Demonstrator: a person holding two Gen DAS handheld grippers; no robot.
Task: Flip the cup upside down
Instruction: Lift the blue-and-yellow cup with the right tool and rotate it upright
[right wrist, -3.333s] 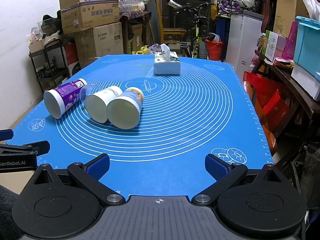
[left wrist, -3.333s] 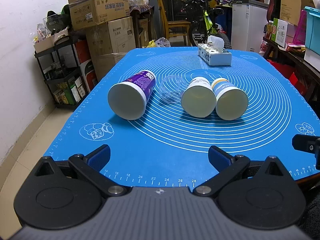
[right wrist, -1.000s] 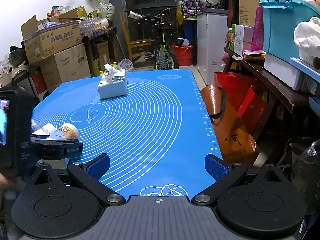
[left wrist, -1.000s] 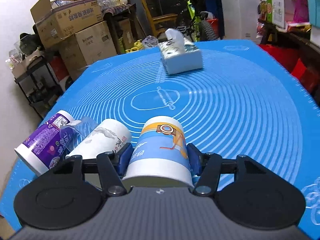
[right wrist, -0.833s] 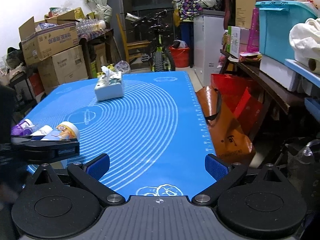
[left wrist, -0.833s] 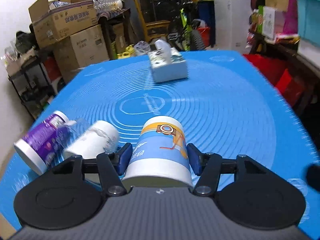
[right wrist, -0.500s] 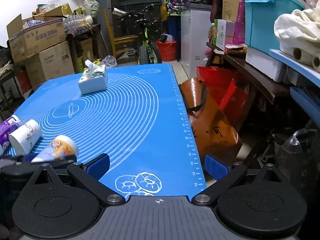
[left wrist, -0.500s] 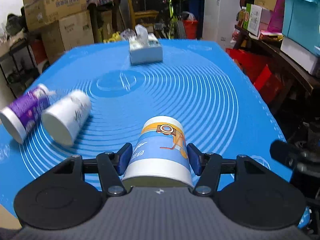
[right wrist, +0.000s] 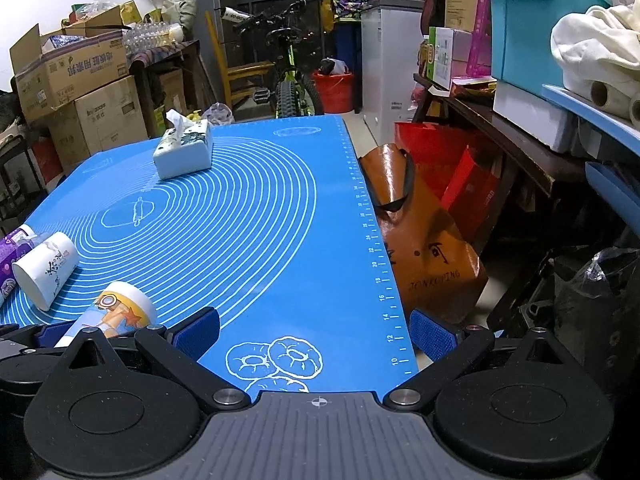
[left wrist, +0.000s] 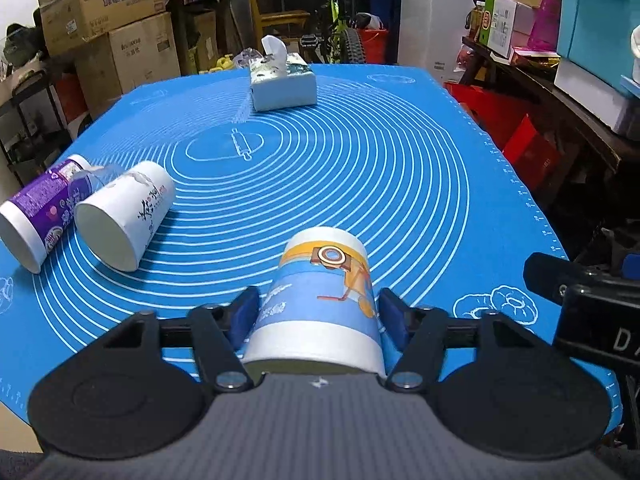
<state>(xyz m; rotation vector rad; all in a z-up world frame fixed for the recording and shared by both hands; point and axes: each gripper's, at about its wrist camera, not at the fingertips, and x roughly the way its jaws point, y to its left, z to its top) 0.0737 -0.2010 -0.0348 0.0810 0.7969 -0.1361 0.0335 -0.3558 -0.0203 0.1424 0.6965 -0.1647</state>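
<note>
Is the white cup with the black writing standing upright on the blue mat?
No, the white cup lies on its side on the blue mat, its open mouth facing the camera, beside the purple cup.

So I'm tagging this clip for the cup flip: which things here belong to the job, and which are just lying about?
In the job:
- cartoon cup, gripped by the left gripper
- blue mat, likely landing spot

Lying about:
- white cup on its side
- purple cup on its side
- tissue box
- right gripper, open and idle
</note>
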